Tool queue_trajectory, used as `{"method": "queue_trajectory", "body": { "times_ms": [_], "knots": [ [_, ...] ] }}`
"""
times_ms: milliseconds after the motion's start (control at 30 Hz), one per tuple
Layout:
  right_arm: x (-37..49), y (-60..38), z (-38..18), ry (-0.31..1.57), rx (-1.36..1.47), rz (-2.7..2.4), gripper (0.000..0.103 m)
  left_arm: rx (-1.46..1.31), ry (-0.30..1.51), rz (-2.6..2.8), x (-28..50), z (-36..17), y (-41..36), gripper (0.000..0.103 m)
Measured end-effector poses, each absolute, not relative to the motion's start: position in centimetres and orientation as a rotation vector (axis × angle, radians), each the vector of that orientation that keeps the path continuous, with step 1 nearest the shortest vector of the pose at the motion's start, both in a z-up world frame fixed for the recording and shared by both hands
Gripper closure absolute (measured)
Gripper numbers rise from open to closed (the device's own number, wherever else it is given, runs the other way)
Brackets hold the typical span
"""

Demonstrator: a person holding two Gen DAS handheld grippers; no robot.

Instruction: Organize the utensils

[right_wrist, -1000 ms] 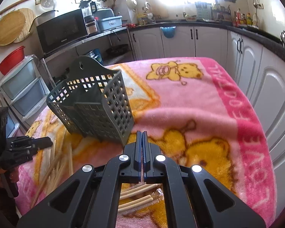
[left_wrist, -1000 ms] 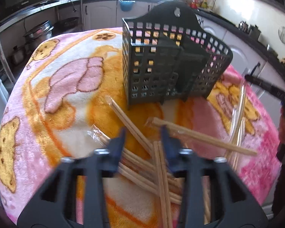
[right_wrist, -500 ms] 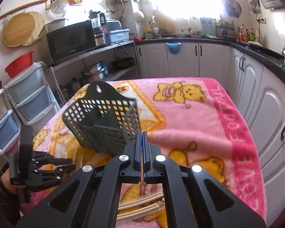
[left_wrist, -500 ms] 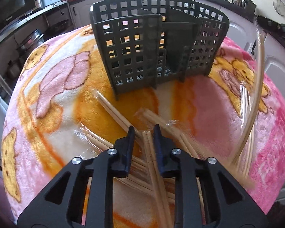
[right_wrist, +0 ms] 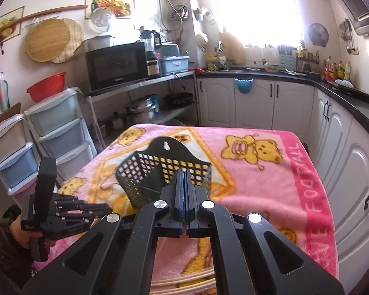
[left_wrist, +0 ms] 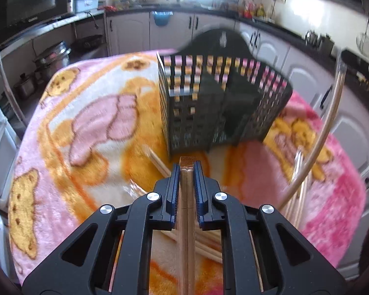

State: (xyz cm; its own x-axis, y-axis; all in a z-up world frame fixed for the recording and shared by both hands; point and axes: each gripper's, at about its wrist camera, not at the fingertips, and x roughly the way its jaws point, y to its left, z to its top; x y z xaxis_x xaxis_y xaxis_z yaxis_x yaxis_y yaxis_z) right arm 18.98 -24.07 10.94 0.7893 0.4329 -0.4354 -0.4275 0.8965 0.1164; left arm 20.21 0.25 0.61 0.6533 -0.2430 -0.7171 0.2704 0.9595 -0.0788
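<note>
Now the left tongs (left_wrist: 186,169) are angled downward over the blanket-covered counter (left_wrist: 91,127), their jaws having just closed onto a wrapped pair of wooden chopsticks (left_wrist: 186,196), which runs straight along the gap between the pads and pokes out a little past the tips. Ahead of those tips stands the dark slotted utensil caddy (left_wrist: 221,105), upright on the counter, its divided compartments open toward the camera and its hanging tab at the top. More wrapped chopsticks (left_wrist: 206,248) lie loose on the blanket under and just beside the left tongs. At the right of this view a pale, curved pair of chopsticks (left_wrist: 324,132) rises steeply off the blanket, its upper end near a dark blurred shape at the frame edge; another few pale sticks (left_wrist: 300,189) lie beneath it.

From the right wrist view, the right tongs (right_wrist: 184,191) point only slightly downward, jaws pressed together; whether anything thin is caught between them cannot be told. Pale chopsticks (right_wrist: 182,282) show low in the frame beneath them. The caddy (right_wrist: 157,174) sits just beyond the tips. At lower left a person's hand (right_wrist: 19,231) in a dark fuzzy sleeve grips the handle of the other tool (right_wrist: 61,213), held level over the counter's near edge.
</note>
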Motion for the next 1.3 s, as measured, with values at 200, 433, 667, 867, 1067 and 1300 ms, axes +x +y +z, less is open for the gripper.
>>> {"method": "queue_trajectory", "body": {
  "times_ms": [200,433,667,867,1067,1300],
  "knots": [
    [17.9,-22.9,12.6,0.433,-0.008,0.505,0.102,-0.044,0.708,-0.294,19.7,4.6,1.0,0.095],
    [17.0,-21.9,14.1,0.397,-0.033,0.532,0.102,-0.117,0.590,-0.272,19.6,8.8,1.6,0.095],
    [16.4,-21.7,16.0,0.352,-0.032,0.549,0.102,-0.178,0.469,-0.239,20.4,12.9,2.2,0.095],
    [16.1,-21.5,17.7,0.306,-0.030,0.558,0.102,-0.204,0.389,-0.231,21.8,16.3,1.8,0.095],
    [16.8,-21.5,19.5,0.273,-0.020,0.551,0.102,-0.212,0.314,-0.211,23.0,18.6,1.0,0.095],
    [18.3,-21.8,21.9,0.225,0.000,0.523,0.102,-0.245,0.241,-0.156,25.0,20.3,0.3,0.095]
  ]
}}
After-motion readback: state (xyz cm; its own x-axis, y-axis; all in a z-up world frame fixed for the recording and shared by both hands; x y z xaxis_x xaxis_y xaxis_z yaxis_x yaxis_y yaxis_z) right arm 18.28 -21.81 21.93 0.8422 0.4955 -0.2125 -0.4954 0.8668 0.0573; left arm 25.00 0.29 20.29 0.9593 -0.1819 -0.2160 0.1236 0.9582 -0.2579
